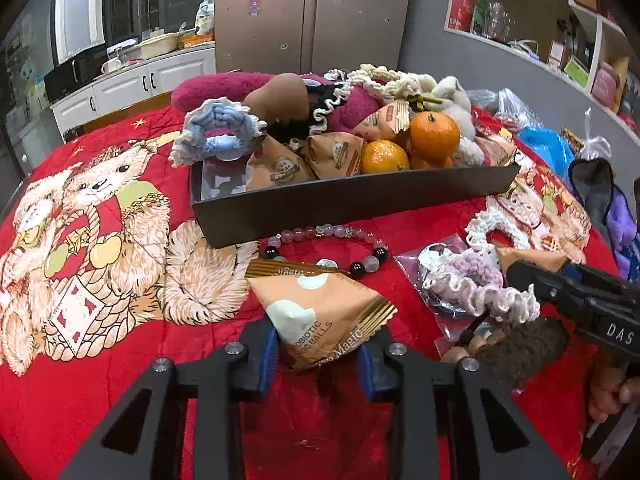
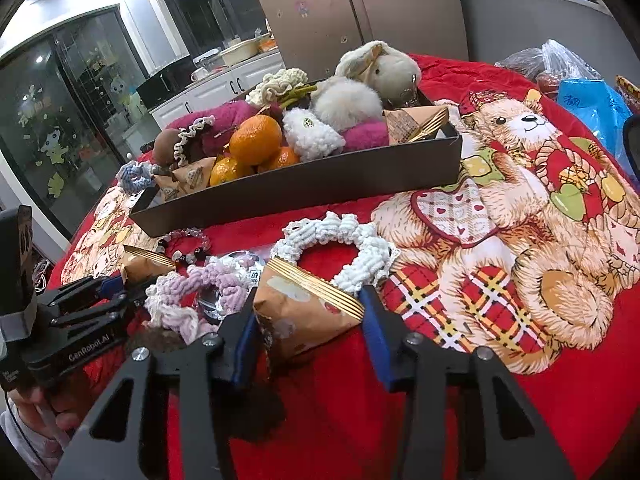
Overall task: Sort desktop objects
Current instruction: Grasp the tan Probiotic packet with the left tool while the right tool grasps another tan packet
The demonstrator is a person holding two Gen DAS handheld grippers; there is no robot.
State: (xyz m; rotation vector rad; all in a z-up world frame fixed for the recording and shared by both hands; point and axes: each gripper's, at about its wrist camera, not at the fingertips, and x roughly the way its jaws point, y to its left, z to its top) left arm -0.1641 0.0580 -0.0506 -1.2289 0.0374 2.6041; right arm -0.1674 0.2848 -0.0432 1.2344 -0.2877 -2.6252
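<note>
Spreading across the counter [image 1: 120, 380] is a red bear-print cloth, with a dark tray [image 1: 352, 204] of oranges, plush toys and snack packets filling the upper middle of both views. Lying just below the tray's near wall is a bead bracelet [image 1: 320, 248]. Low in the left view, the left claw [image 1: 320, 354] is gripping a tan snack packet [image 1: 324, 312], long axis running toward the tray straight ahead. Low in the right view, the right claw [image 2: 306, 328] is pinching a second packet [image 2: 304, 304], a white scrunchie [image 2: 340, 236] touching it behind. Both packets look equally near the tray, with room above the wall.
</note>
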